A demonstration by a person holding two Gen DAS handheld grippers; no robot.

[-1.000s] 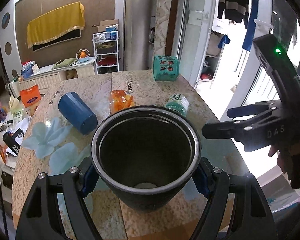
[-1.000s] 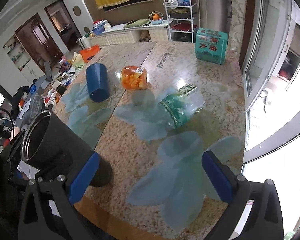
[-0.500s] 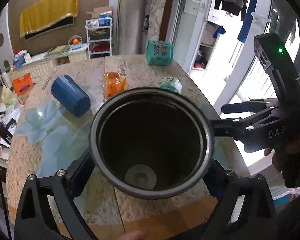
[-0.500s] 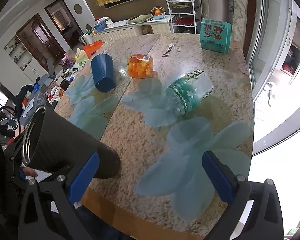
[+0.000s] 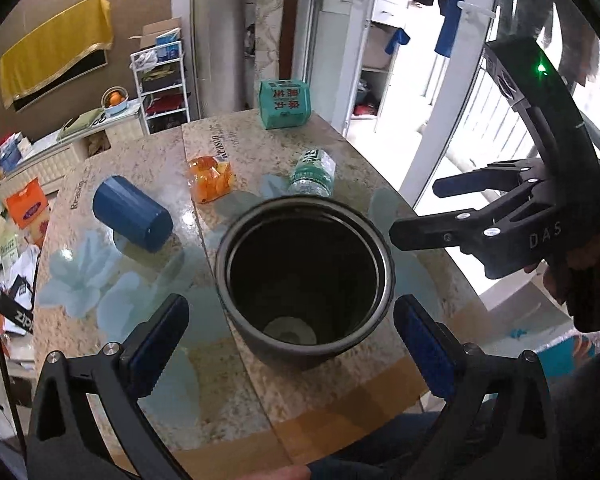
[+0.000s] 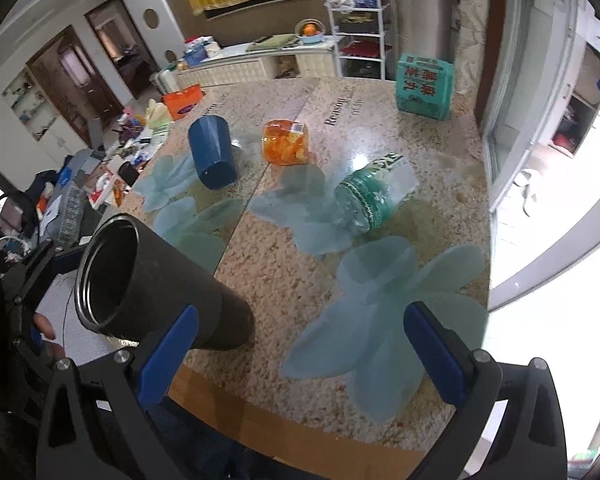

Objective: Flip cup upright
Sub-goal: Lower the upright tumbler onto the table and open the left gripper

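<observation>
A tall black metal cup (image 5: 304, 280) stands upright near the front edge of the marble table, mouth up; I look down into it. In the right wrist view the cup (image 6: 172, 292) stands at the front left. My left gripper (image 5: 292, 340) is open, its blue pads apart on either side of the cup and not touching it. My right gripper (image 6: 300, 344) is open and empty over the table front; it also shows at the right of the left wrist view (image 5: 460, 208).
A blue cup (image 5: 132, 214) lies on its side at the left. An orange jar (image 5: 211, 178) and a green bottle (image 5: 313, 174) lie mid-table. A teal box (image 5: 285, 103) stands at the far edge. The table's front edge (image 5: 300, 432) is close.
My left gripper has opened and drawn back from the black cup, which now stands free on the table. The right gripper has barely moved.
</observation>
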